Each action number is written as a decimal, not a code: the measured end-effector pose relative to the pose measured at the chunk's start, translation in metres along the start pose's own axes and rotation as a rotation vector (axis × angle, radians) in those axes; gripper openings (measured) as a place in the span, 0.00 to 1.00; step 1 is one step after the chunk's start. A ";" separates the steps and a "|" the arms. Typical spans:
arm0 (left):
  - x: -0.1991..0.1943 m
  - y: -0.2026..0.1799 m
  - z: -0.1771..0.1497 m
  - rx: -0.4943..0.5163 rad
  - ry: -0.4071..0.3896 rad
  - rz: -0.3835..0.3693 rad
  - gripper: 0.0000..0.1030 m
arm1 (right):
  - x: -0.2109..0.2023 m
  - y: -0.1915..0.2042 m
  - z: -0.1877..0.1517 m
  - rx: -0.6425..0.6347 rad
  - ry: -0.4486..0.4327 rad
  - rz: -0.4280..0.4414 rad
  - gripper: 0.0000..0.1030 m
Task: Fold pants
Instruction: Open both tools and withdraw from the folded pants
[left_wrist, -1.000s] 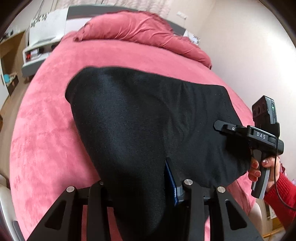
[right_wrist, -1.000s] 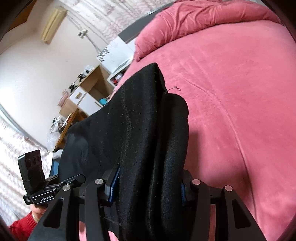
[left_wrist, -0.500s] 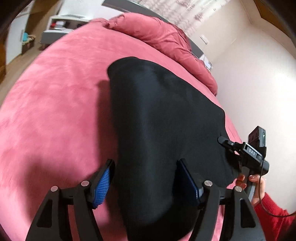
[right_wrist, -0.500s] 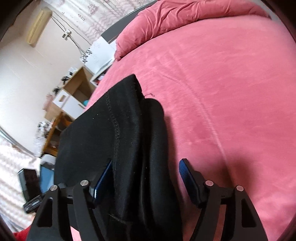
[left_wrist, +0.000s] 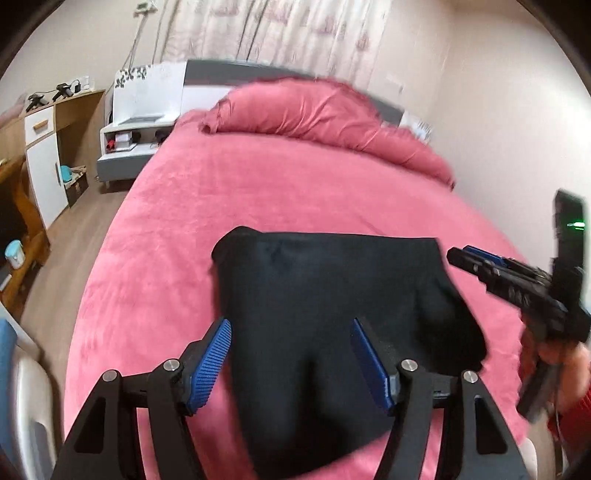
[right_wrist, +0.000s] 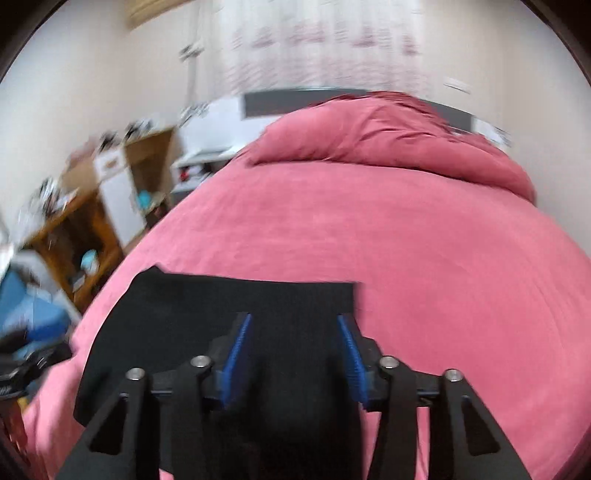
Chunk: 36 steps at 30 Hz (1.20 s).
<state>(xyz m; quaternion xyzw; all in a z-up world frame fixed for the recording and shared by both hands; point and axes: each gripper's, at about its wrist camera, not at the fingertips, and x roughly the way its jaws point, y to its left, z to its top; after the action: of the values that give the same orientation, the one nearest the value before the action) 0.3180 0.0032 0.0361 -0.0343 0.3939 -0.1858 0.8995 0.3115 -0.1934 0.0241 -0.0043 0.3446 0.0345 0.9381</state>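
Each view sits just behind its own claw and looks forward and downward along the fingers, over the pink bed toward the headboard, the curtained wall and the piled duvet.

The left wrist view has the left claw at its bottom edge, close above the black pants, with the right claw coming in from its right side.

The right wrist view frames the right claw low and near over the pants.

Both share the pants, bed, duvet and the wooden shelves at left.
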 end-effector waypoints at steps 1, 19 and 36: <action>0.021 -0.003 0.011 -0.004 0.037 0.005 0.65 | 0.013 0.006 0.005 -0.018 0.025 -0.009 0.37; 0.059 0.008 0.017 -0.019 0.117 0.154 0.66 | 0.047 -0.031 -0.005 0.189 0.065 -0.097 0.48; -0.065 -0.016 -0.125 -0.116 0.052 0.249 0.66 | -0.086 0.028 -0.137 0.235 0.017 -0.072 0.94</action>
<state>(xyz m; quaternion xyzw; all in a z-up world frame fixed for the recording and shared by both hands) 0.1827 0.0220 -0.0009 -0.0324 0.4282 -0.0502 0.9017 0.1555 -0.1749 -0.0242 0.0929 0.3538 -0.0401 0.9298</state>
